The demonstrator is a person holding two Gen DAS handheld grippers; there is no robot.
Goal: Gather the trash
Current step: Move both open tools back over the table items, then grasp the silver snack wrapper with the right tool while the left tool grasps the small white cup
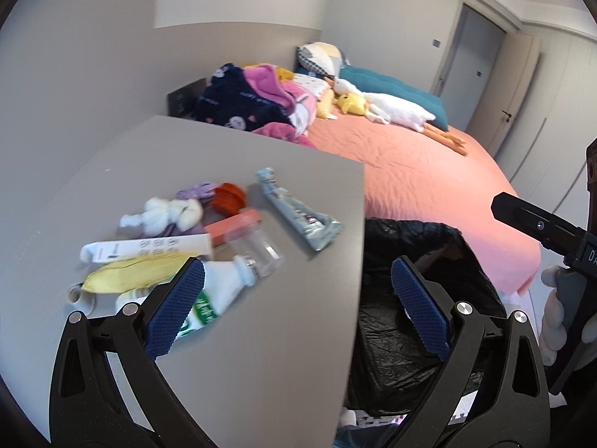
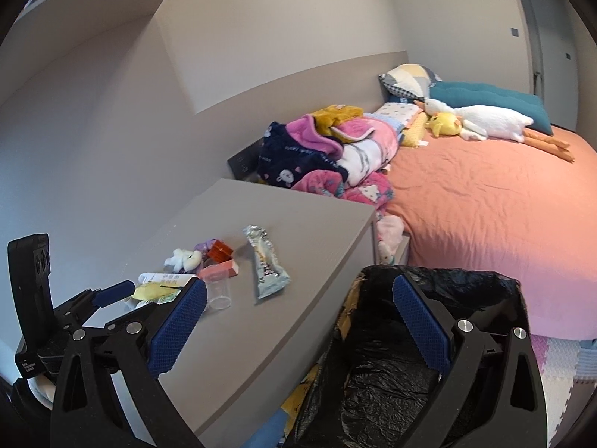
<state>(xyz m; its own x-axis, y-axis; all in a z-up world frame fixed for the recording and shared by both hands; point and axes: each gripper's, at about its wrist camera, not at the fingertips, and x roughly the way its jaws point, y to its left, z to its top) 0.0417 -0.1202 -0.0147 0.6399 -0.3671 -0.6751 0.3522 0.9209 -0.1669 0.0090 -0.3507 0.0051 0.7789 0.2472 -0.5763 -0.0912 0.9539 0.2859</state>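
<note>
Both tools hang spread and empty over the near edge of the grey tabletop [image 2: 298, 224]: the left tool [image 1: 298, 298] low above the litter, the right tool [image 2: 298, 317] straddling the tabletop corner and the black-lined trash bin [image 2: 429, 373] beside it. Nearest the left tool's left finger lies a white plastic bottle with a green label [image 1: 220, 291], its capped neck pointing away toward the bed, just beside a crumpled yellow wrapper [image 1: 130, 278] and a clear plastic cup [image 1: 257, 254]. A grey foil snack wrapper [image 2: 266, 265] lies apart, long axis running away from the tools, nearer the bin side. By my judgement the left hand is closer to the bottle, and the bin sits to its right.
</note>
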